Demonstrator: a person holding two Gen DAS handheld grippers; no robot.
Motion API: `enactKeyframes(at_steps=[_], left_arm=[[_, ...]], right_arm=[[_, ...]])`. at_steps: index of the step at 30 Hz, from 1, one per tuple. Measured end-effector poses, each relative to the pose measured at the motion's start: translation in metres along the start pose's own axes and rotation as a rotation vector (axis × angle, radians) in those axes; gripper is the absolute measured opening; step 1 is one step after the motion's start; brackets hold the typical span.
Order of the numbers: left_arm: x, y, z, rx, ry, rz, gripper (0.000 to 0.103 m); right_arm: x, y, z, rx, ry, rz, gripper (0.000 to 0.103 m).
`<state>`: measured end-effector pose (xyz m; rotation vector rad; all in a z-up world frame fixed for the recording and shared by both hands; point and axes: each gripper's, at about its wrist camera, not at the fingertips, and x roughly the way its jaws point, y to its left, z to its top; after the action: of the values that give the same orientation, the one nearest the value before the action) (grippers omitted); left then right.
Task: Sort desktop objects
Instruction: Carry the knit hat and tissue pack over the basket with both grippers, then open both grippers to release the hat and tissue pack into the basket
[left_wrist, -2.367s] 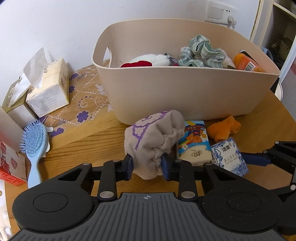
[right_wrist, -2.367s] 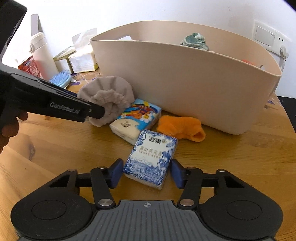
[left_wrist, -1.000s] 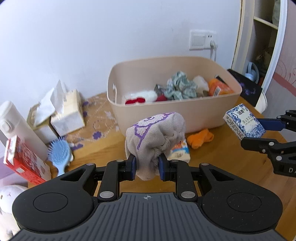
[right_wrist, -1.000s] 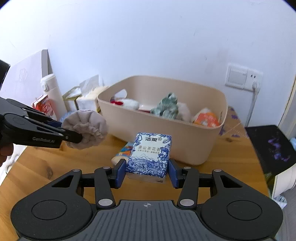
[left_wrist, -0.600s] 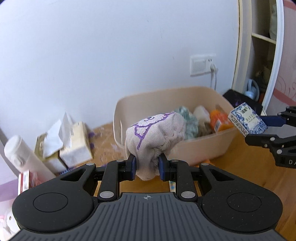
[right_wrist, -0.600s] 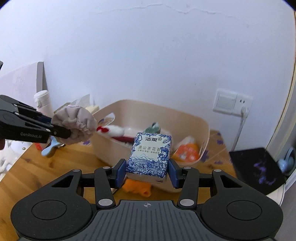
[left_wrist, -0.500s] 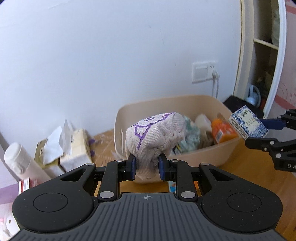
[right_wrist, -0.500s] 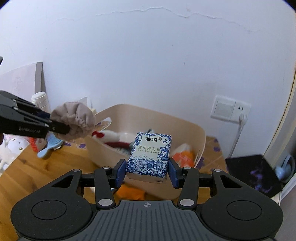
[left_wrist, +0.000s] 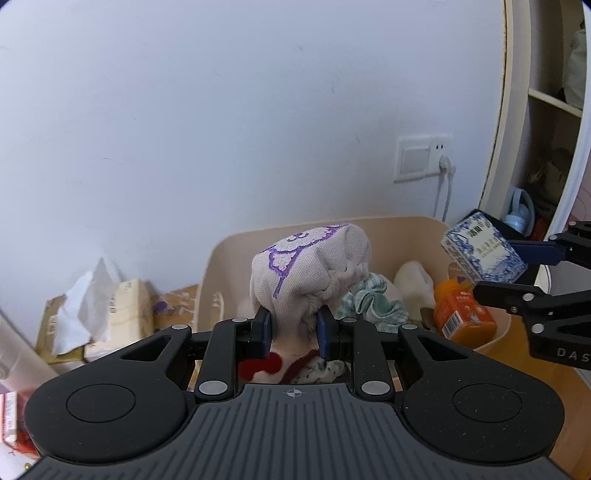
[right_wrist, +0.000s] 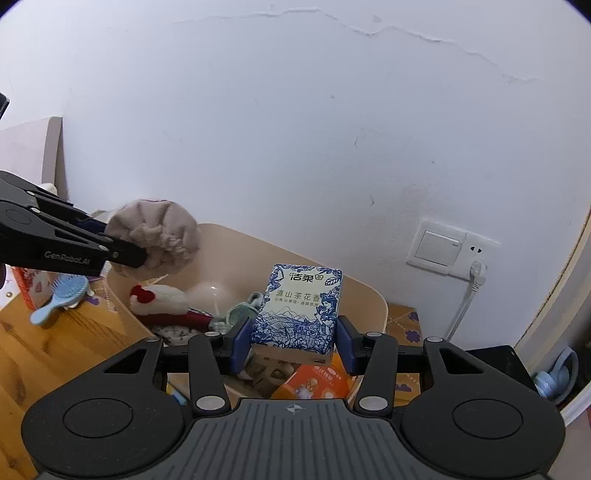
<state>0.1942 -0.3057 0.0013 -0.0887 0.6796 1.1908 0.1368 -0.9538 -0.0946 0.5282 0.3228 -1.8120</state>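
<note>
My left gripper is shut on a beige cloth bundle with purple stitching, held in the air over the left half of the beige plastic bin. My right gripper is shut on a blue-and-white tissue pack, held above the bin. In the right wrist view the left gripper and the cloth bundle hang over the bin's left rim. The left wrist view shows the tissue pack and the right gripper over the bin's right end.
Inside the bin lie a green checked cloth, a white and red plush and an orange package. Tissue boxes stand left of the bin. A blue hairbrush lies on the wooden table. A wall socket is behind.
Both grippers have moved forward and risen with their loads, from in front of the bin to above it. The bin now sits lower and nearer in both views.
</note>
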Motion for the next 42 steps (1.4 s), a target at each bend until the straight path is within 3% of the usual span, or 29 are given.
enactKeyframes(at_steps=[6,12,13,15,17,19,26,32,42], left_arm=[[0.030,-0.002,-0.001,-0.019,0.077,-0.017,0.026],[0.039,-0.002,-0.012,-0.004,0.091,-0.048,0.034],[0.039,-0.002,-0.012,-0.008,0.090,-0.047,0.040],[0.039,-0.002,-0.012,-0.015,0.085,-0.044,0.050],[0.036,-0.003,-0.012,-0.012,0.071,-0.029,0.070],[0.033,-0.005,-0.011,-0.003,0.055,-0.017,0.076],[0.021,-0.004,-0.015,-0.011,0.070,-0.032,0.077],[0.004,-0.004,-0.029,-0.016,0.090,-0.036,0.082],[-0.009,-0.010,-0.063,0.035,0.157,-0.079,0.083]], right_arm=[[0.030,-0.004,-0.001,0.009,0.042,0.006,0.046],[0.051,-0.005,-0.008,0.022,0.090,0.013,0.046],[0.052,-0.005,-0.010,0.031,0.096,0.016,0.046],[0.053,-0.006,-0.012,0.052,0.105,0.019,0.056],[0.053,-0.006,-0.014,0.062,0.108,0.020,0.056],[0.051,-0.006,-0.016,0.065,0.108,0.017,0.063],[0.033,-0.009,-0.019,0.126,0.080,0.001,0.091],[0.017,-0.007,-0.028,0.153,0.082,0.002,0.102],[-0.001,0.000,-0.054,0.180,0.138,0.014,0.103]])
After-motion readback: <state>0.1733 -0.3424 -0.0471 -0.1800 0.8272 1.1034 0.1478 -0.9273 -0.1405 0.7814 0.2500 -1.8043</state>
